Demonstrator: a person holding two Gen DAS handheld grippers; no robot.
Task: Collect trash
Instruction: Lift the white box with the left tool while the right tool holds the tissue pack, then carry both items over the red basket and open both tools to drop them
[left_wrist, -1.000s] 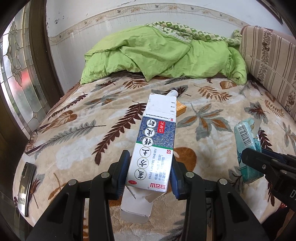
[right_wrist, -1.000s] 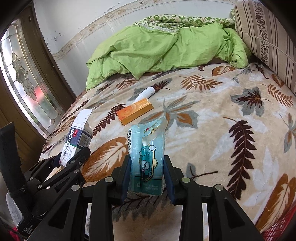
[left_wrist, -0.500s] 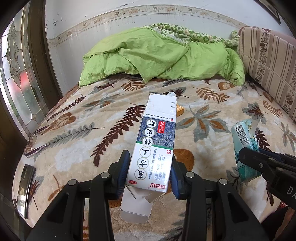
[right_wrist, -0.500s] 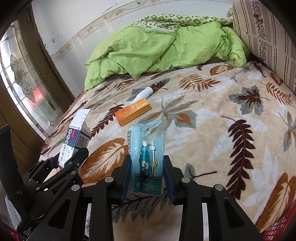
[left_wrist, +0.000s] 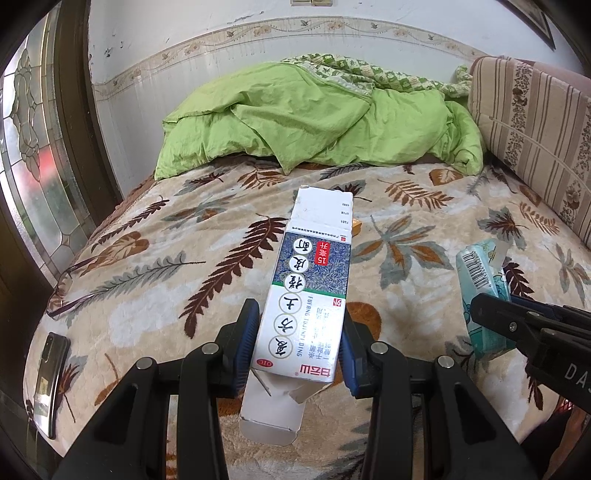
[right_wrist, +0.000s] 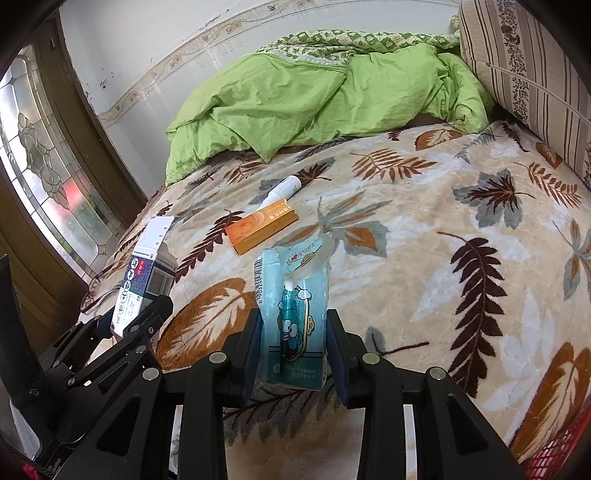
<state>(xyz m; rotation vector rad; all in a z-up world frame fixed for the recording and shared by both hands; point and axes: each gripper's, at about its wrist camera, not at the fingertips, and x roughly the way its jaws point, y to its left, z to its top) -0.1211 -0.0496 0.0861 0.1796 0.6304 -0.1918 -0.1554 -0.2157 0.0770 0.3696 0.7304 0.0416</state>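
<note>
Tools both grip: your left tool (left_wrist: 298, 345) pinches the white medicine box (left_wrist: 310, 288) mid-frame; your right tool (right_wrist: 294, 350) pinches the blue tissue pack (right_wrist: 295, 317).

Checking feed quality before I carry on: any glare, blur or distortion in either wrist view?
Left wrist: sharp, fisheye bends the wall border, window bright, box print legible. Right wrist: sharp, corners vignetted, sheen on the packet.

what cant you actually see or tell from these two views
- Orange box: left wrist view, nearly all behind the held white carton.
- Red basket: right wrist view, cut off by the corner.
- Blue packet: contents unseen through its wrapper.
- Phone: left view, too dim to read.
</note>
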